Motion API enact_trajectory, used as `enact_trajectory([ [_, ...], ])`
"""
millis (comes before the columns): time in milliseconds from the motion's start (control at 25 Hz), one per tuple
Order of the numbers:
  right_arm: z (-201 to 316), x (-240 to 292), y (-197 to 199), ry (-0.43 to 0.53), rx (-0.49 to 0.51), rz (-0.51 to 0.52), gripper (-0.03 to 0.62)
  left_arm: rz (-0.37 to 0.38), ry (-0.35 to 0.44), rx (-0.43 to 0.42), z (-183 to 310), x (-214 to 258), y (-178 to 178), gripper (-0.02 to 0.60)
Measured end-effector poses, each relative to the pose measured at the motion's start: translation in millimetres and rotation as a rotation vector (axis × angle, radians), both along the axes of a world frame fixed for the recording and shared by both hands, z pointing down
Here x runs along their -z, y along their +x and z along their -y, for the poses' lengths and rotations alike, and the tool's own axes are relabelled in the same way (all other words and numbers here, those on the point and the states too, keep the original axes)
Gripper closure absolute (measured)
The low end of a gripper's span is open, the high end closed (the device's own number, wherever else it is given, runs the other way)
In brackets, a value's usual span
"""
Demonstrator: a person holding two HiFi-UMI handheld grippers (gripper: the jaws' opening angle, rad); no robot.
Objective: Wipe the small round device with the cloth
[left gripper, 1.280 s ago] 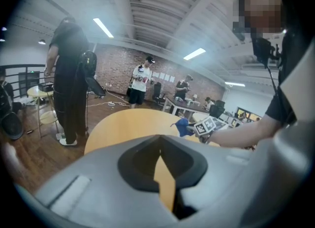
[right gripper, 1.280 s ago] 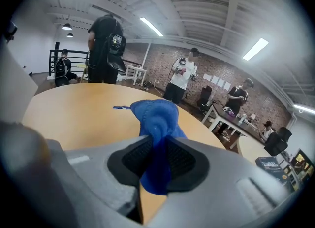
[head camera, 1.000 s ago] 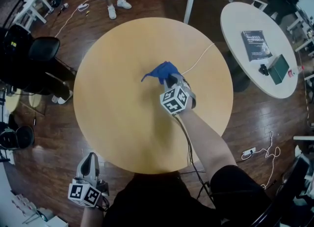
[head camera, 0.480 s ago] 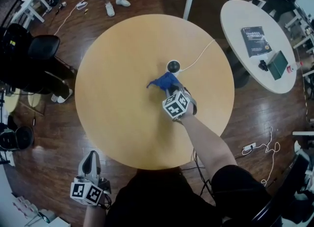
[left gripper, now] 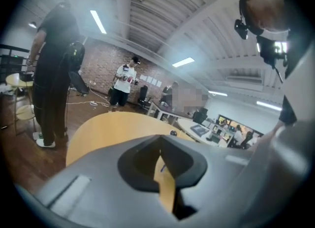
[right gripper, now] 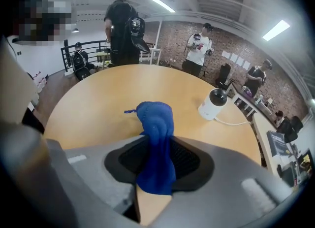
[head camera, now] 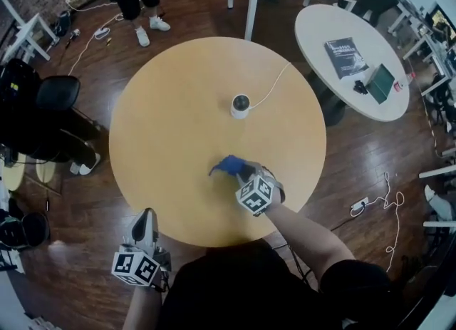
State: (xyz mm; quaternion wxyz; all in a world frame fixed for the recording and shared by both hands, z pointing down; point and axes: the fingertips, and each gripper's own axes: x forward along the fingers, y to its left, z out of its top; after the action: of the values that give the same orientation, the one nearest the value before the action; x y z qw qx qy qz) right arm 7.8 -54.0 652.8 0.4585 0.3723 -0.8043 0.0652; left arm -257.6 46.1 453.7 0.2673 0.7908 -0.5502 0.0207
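- The right gripper [right gripper: 156, 142] has its jaws opening. The blue cloth [right gripper: 155, 118] fills the gap between them, and both dark pads touch its sides.
- The small round device [right gripper: 213, 104] stands on the round wooden table [right gripper: 98, 104], ahead of this gripper and off to its right. It is well apart from the cloth, with only bare tabletop between them.
- In the head view the gripper sits over the near part of the table, and the device is further out, near the middle.
- The left gripper [head camera: 147, 216] hangs off the near-left edge of the table, far behind and to the left of the right one. Its jaws are together at the tips with nothing between them.
- A white cable [right gripper: 237, 122] leaves the device's base and runs away to the right, clear of the line from cloth to device.
- Beyond the table's far edge stand a person in a white top [right gripper: 198, 47] and a person in black [right gripper: 123, 30].
- To the right of the gripper, past the table, is a white round table [head camera: 320, 29] with a book [head camera: 344, 56] on it.
- The device is upright, with a white body below and a dark rounded head on top.
- The cloth is bunched into a narrow roll whose long axis runs forward along the jaws. Its folded end pokes out past the fingertips, and a loose corner sticks out to the left.
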Motion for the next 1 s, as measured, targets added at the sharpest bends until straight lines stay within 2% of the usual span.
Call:
enact_trajectory([
  [80, -26.9, 3.9, -2.8, -0.012, 0.011, 0.012, 0.442, -0.019, 0.004, -0.058, 9.4, -5.4, 8.4, 0.575],
  [200, -66.7, 7.5, -6.6, -0.043, 0.016, 0.042, 0.343, -0.042, 0.013, -0.15, 24.1, -12.2, 25.5, 0.575],
  [320, -85.0, 25.0, -4.0, -0.022, -0.079, 0.142, 0.344, -0.034, 0.037, -0.258, 38.9, -15.0, 47.7, 0.575],
  [400, -84.7, 51.1, -2.1, 0.055, -0.164, 0.252, 0.344, 0.015, 0.076, -0.334, 47.0, -11.7, 63.1, 0.575],
  [480, -80.1, 85.1, 0.9, 0.176, -0.228, 0.353, 0.365, 0.095, 0.143, -0.398, 55.4, -3.0, 78.2, 0.575],
  [600, -73.1, 140.1, 14.3, 0.362, -0.292, 0.423, 0.424, 0.189, 0.276, -0.455, 68.9, 19.3, 100.7, 0.575],
  [680, -68.9, 170.1, 23.9, 0.445, -0.328, 0.446, 0.445, 0.221, 0.353, -0.462, 76.7, 35.6, 109.2, 0.575],
  [760, -63.5, 191.2, 32.1, 0.484, -0.374, 0.477, 0.451, 0.251, 0.387, -0.436, 84.4, 44.2, 107.4, 0.575],
  [880, -54.8, 210.9, 42.8, 0.517, -0.423, 0.526, 0.468, 0.258, 0.37, -0.358, 92.2, 41.6, 94.8, 0.575],
  [1000, -51.3, 201.3, 52.0, 0.509, -0.434, 0.525, 0.588, 0.25, 0.329, -0.312, 86.7, 26.0, 91.0, 0.575],
])
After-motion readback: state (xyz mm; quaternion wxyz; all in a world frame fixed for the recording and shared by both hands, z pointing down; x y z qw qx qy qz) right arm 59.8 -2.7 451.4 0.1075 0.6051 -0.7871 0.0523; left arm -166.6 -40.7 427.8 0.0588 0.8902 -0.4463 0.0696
